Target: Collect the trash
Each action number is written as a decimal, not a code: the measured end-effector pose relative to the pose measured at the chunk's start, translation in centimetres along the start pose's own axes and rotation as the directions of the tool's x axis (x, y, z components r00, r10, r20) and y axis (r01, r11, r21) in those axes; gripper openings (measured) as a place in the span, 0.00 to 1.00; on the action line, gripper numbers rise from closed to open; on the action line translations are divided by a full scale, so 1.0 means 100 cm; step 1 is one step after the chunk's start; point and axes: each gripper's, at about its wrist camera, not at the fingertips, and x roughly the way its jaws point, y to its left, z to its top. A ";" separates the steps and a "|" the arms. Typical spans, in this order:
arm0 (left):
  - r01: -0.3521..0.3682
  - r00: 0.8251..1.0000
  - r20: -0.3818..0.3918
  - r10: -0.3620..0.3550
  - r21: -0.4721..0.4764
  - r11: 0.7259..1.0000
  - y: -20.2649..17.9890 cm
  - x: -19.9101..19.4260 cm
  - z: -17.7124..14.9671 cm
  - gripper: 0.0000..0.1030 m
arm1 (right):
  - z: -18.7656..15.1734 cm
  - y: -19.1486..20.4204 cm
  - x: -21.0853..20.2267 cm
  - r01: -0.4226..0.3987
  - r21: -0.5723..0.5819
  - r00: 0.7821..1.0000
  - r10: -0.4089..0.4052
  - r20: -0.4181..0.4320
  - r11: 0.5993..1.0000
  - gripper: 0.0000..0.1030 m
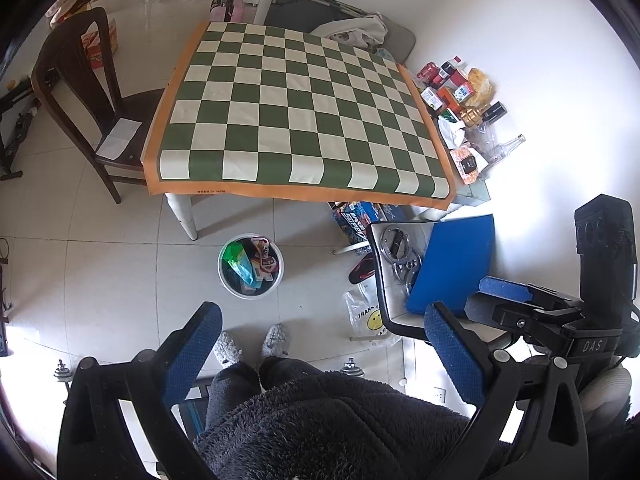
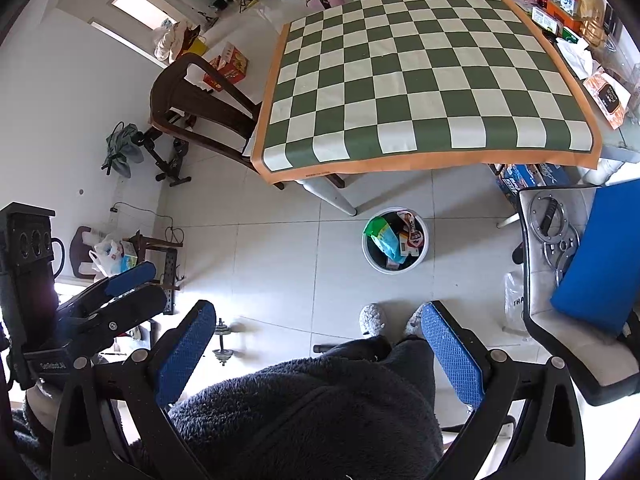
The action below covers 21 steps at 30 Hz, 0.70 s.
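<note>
A white bin [image 1: 251,266] holding several wrappers stands on the tiled floor in front of the table; it also shows in the right wrist view [image 2: 395,240]. The table carries a green and white checkered cloth [image 1: 296,112], also seen in the right wrist view [image 2: 424,80]. My left gripper [image 1: 320,340] is open and empty, held high above the floor over the person's legs. My right gripper [image 2: 316,340] is open and empty too, level with the left one. The right gripper shows at the right edge of the left wrist view [image 1: 560,312].
A pile of packets, cans and bottles [image 1: 460,112] lies at the table's right side. A dark wooden chair [image 1: 88,100] stands left of the table. A white chair with a blue cushion [image 1: 452,264] and metal discs stands right of the bin. A dumbbell [image 2: 224,344] lies on the floor.
</note>
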 end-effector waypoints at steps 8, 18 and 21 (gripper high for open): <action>0.001 1.000 -0.002 -0.001 0.005 1.000 0.002 -0.002 0.000 1.00 | -0.002 0.007 -0.002 -0.001 -0.001 1.000 0.001 0.000 1.000 1.00; 0.006 1.000 -0.002 -0.006 0.008 1.000 0.004 -0.002 -0.001 1.00 | -0.005 0.006 -0.005 -0.001 -0.007 1.000 0.001 -0.004 1.000 1.00; 0.005 1.000 -0.002 -0.005 0.008 1.000 0.004 -0.003 -0.001 1.00 | -0.005 0.003 -0.005 -0.002 -0.011 1.000 0.002 -0.005 1.000 1.00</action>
